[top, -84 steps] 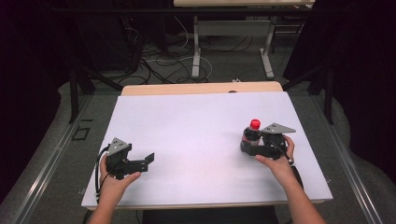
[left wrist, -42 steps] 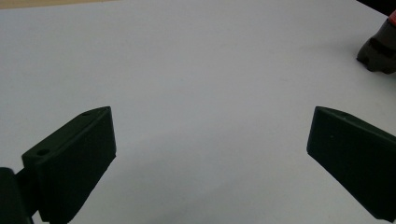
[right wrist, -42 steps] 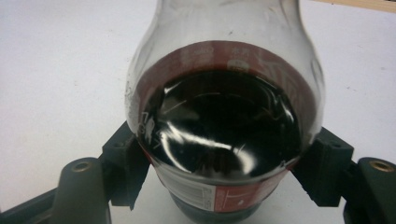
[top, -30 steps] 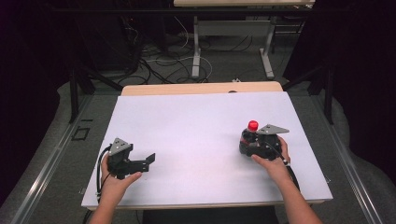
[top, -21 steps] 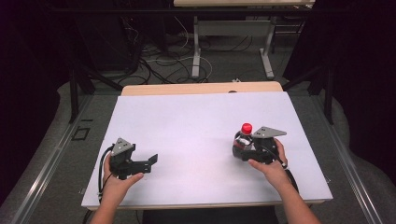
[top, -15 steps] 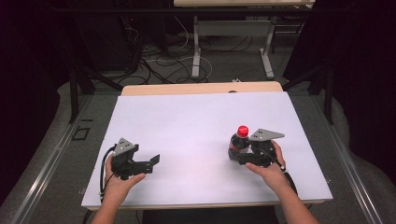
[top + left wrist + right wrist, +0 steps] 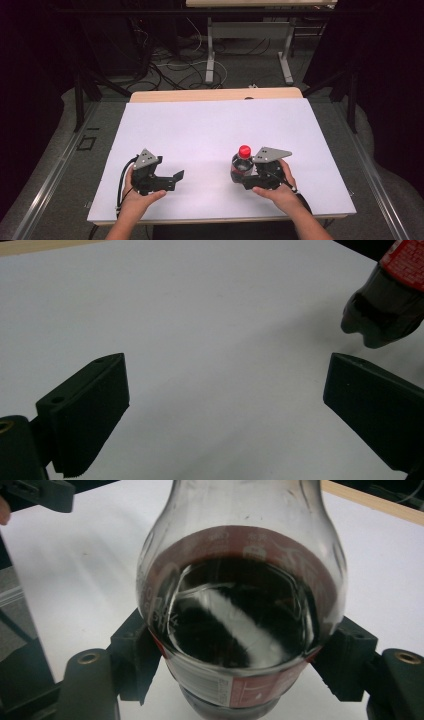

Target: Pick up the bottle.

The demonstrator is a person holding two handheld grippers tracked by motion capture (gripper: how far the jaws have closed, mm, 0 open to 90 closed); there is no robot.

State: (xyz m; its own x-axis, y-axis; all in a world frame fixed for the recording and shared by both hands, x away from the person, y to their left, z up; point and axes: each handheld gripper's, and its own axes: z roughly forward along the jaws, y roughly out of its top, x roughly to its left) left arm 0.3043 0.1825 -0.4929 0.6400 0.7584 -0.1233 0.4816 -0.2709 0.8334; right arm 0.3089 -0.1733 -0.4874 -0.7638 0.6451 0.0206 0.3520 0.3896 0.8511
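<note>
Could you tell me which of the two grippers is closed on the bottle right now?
The right gripper: its jaws clamp the dark soda bottle. The left gripper stands open with nothing between its jaws.

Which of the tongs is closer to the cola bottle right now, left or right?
Right. The right tongs are clamped on the cola bottle, one jaw on each side of its body. The left tongs stand open, apart from the bottle, across bare white table.

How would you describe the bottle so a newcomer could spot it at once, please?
Start at the white rectangular table top and look toward its near right part. There the right tool clamps a clear plastic bottle of dark drink, which has a red cap.
</note>
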